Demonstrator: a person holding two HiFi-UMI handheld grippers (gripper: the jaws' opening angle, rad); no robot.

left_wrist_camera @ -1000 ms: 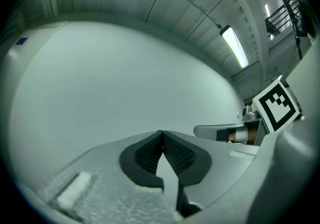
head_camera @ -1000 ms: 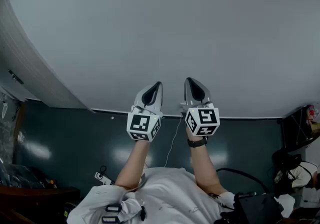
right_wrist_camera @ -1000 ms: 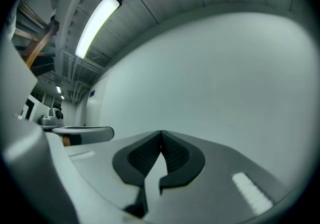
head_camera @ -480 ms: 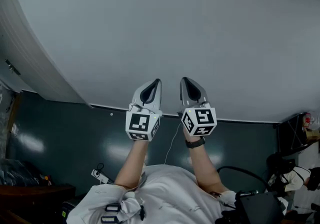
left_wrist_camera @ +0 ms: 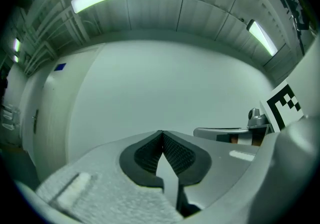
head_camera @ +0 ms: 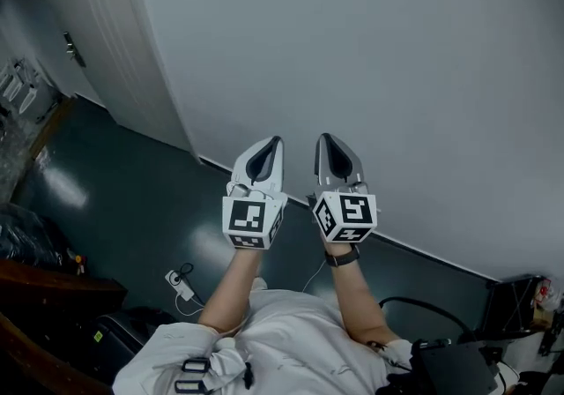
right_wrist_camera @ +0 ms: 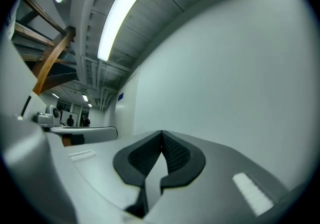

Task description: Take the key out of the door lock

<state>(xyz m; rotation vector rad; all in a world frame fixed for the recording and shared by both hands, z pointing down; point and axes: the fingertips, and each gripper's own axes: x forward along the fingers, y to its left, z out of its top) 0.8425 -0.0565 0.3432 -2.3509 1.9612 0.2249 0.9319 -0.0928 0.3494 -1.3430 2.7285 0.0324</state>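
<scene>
Grey wall [head_camera: 397, 49], left tool [left_wrist_camera: 161, 135] pressed together, right tool [right_wrist_camera: 161, 134] pressed together, both empty

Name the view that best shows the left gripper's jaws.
The left gripper view: it looks straight at the left gripper, pads meeting, nothing between. The head view shows only its back; the right gripper view, its side.

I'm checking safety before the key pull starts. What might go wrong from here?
The left gripper and right gripper are shut, empty, facing a bare white wall; no key or lock shows, so they may bump the wall while searching. A white cable lies on the floor close by: possible trip hazard.
</scene>
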